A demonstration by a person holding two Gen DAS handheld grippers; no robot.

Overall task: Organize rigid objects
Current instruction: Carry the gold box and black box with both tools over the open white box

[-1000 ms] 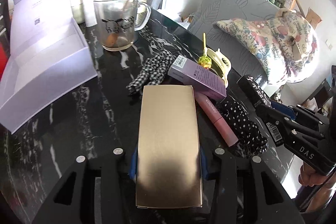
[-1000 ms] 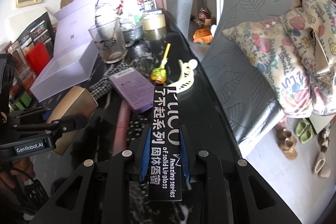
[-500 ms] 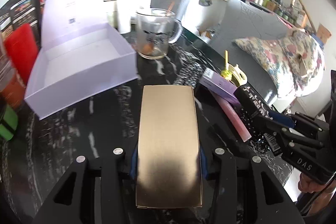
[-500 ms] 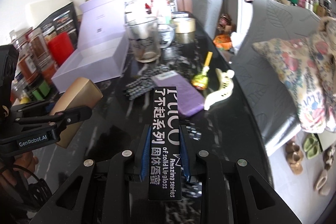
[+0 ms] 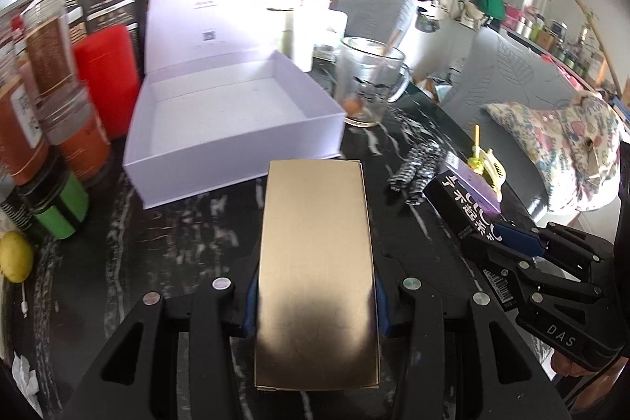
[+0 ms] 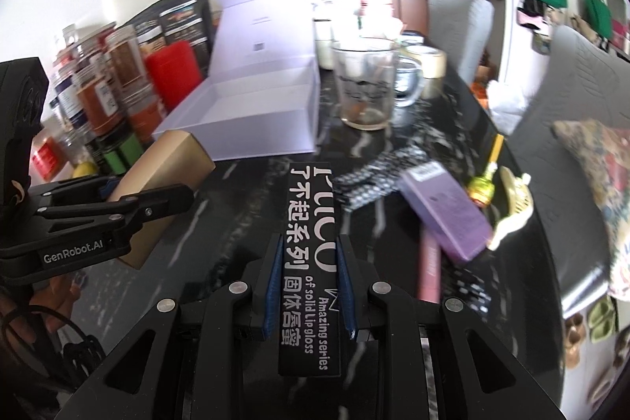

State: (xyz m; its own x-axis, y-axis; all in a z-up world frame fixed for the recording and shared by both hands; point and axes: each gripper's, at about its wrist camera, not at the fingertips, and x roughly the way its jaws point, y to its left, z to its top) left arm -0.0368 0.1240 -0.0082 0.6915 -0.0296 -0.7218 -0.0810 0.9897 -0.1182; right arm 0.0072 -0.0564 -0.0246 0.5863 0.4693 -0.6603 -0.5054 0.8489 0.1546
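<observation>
My left gripper (image 5: 315,296) is shut on a flat gold box (image 5: 315,262) and holds it above the black marble table, just short of an open white box (image 5: 232,121) with its lid up. My right gripper (image 6: 310,292) is shut on a long black lip-gloss box (image 6: 309,254) with white lettering. The right gripper and its black box (image 5: 462,203) show at the right of the left wrist view. The left gripper and gold box (image 6: 169,176) show at the left of the right wrist view. The white box (image 6: 252,113) is ahead and left there.
A purple box (image 6: 445,215), a pink tube (image 6: 429,262), a checkered scrunchie (image 6: 374,180), a lollipop (image 6: 482,185) and a cream hair claw (image 6: 512,207) lie on the table (image 6: 236,199). A glass mug (image 5: 370,85) stands beside the white box. Jars and a red container (image 5: 104,77) line the left edge.
Both grippers have swung left with their boxes. The open white box has moved from the left edge toward the middle of both views; the small items have shifted right.
</observation>
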